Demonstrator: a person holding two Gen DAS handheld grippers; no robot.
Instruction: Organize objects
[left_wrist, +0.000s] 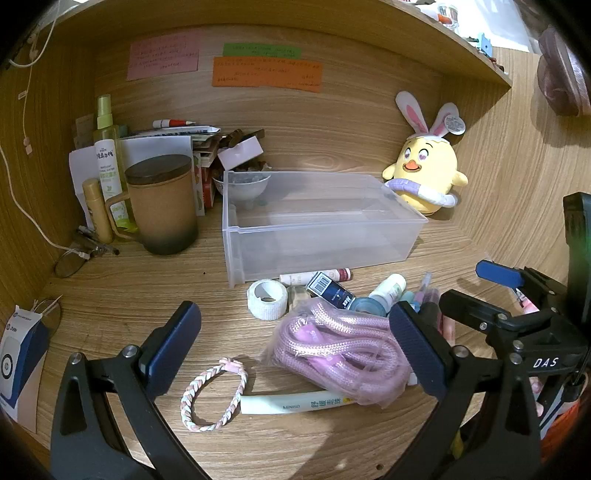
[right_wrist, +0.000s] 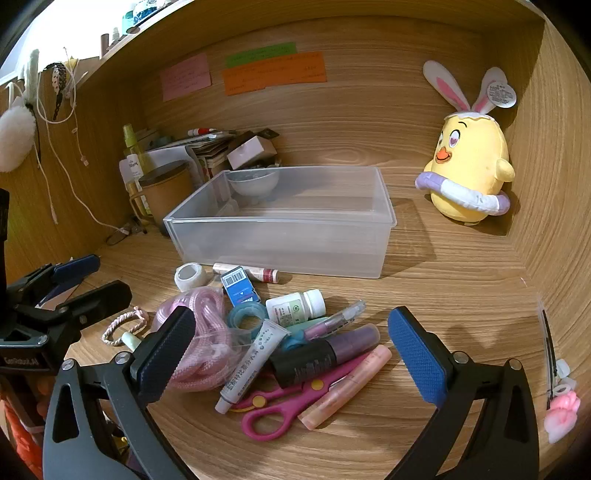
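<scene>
A clear plastic bin (left_wrist: 317, 225) (right_wrist: 280, 236) stands empty on the wooden desk. In front of it lies a pile of small items: a bagged pink rope (left_wrist: 340, 347) (right_wrist: 207, 332), a white tape roll (left_wrist: 266, 298) (right_wrist: 190, 276), a braided bracelet (left_wrist: 214, 395), a white tube (left_wrist: 295, 404), pink scissors (right_wrist: 280, 404), a white pill bottle (right_wrist: 295, 304), a dark purple-capped bottle (right_wrist: 321, 354). My left gripper (left_wrist: 291, 345) is open, low over the rope and bracelet. My right gripper (right_wrist: 291, 354) is open above the scissors and bottles.
A brown lidded mug (left_wrist: 162, 203), spray bottles (left_wrist: 107, 155) and stacked papers crowd the back left. A yellow chick plush (left_wrist: 424, 173) (right_wrist: 469, 166) sits in the back right corner. Sticky notes (left_wrist: 266, 70) hang on the back wall. Glasses (left_wrist: 74, 258) lie at the left.
</scene>
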